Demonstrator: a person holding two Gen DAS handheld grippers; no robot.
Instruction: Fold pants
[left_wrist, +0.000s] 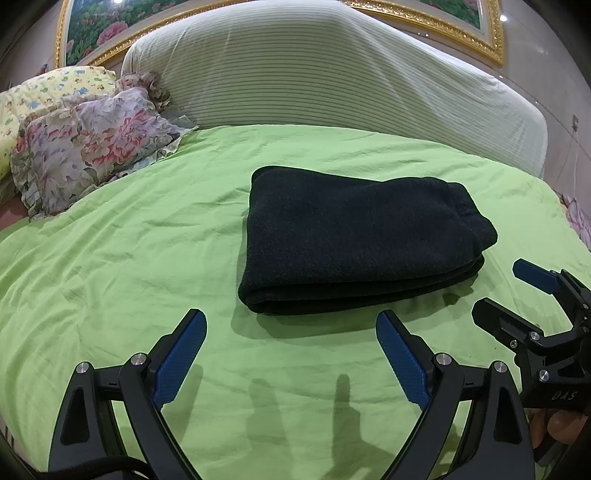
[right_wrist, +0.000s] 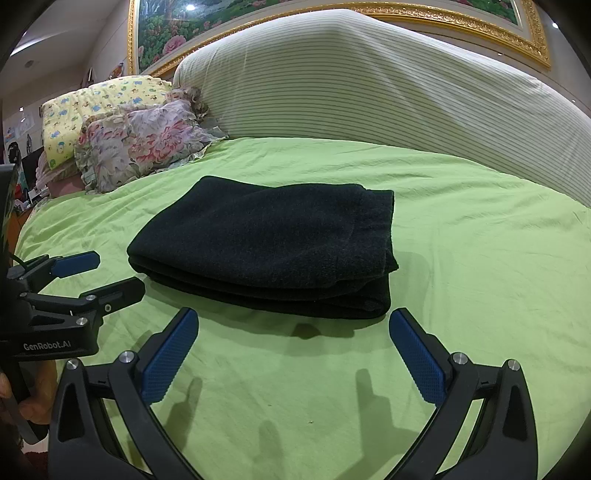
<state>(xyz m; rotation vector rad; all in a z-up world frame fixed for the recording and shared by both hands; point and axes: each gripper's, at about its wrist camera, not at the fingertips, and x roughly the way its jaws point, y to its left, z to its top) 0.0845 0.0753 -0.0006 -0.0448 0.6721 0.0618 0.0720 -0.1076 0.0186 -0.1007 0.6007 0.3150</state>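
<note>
Pants (left_wrist: 354, 240) lie folded in a neat stack mid-bed (left_wrist: 129, 258), apart from both tools. My left tool (left_wrist: 291, 354) and right tool (right_wrist: 293, 350) are released, holding nothing. Risk: a stray nudge skews the layers on the soft sheet.

A big bed with a green sheet (left_wrist: 147, 258); dark folded pants (left_wrist: 354, 251) lie in the middle; flowery pillows (left_wrist: 85, 147) and a long striped cushion (left_wrist: 332, 81) sit behind.

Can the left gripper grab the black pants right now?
Probably yes. The left gripper is open and empty, the folded black pants lie just ahead on the green sheet, and nothing sits between them.
</note>
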